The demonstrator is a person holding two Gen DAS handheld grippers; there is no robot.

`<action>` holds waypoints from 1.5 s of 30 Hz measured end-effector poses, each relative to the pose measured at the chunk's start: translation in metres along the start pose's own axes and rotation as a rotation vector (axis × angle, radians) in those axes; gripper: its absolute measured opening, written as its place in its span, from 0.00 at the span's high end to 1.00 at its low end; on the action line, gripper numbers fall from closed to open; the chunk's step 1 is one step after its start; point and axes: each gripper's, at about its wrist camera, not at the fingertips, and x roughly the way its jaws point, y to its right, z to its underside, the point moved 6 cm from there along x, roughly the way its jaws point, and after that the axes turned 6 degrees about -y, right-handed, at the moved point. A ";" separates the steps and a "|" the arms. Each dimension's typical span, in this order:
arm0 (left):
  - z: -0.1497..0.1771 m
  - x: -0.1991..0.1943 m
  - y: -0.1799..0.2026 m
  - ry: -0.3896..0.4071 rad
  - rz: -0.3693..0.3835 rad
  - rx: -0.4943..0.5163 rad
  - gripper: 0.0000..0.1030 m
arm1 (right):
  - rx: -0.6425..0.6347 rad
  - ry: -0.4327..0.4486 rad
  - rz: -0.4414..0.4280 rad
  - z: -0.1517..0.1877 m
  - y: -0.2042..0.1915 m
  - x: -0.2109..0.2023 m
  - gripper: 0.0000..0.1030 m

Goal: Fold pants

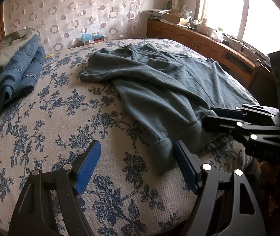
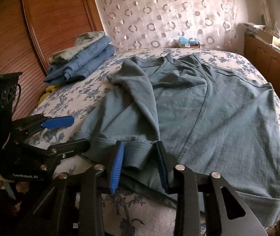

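Grey-blue pants (image 1: 159, 90) lie spread and rumpled on the floral bedspread (image 1: 61, 118), one leg folded across the other; they also show in the right wrist view (image 2: 208, 108). My left gripper (image 1: 138, 157) is open just above the bed, its right finger touching the cuffed hem (image 1: 163, 147). My right gripper (image 2: 140, 163) is open with the hem cuff (image 2: 136, 155) between its jaws, not clamped. In the left wrist view the right gripper (image 1: 214, 116) shows at the right, and in the right wrist view the left gripper (image 2: 75, 131) shows at the left.
A stack of folded jeans topped by an olive garment (image 1: 12, 68) sits at the bed's far left (image 2: 81, 63). A wooden cabinet with clutter (image 1: 199, 37) runs under the window at the right. A wooden headboard (image 2: 32, 39) stands at the left.
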 end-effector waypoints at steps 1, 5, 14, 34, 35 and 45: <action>0.000 0.000 0.000 0.000 0.000 -0.001 0.25 | 0.000 0.004 0.000 0.000 -0.001 0.000 0.81; -0.004 -0.008 -0.003 0.020 0.005 -0.040 0.25 | -0.015 0.045 -0.027 -0.003 -0.004 -0.008 0.90; -0.017 -0.034 0.003 0.094 -0.002 -0.040 0.25 | -0.034 0.163 0.027 -0.013 0.011 -0.066 0.90; -0.033 -0.029 0.040 0.099 0.029 0.030 0.25 | 0.053 0.219 0.208 0.031 0.049 -0.148 0.90; -0.033 -0.029 0.042 0.098 0.031 0.034 0.25 | 0.058 0.219 0.211 0.032 0.049 -0.149 0.90; -0.033 -0.026 0.052 0.090 0.032 0.048 0.25 | 0.096 0.175 0.216 0.045 0.048 -0.148 0.90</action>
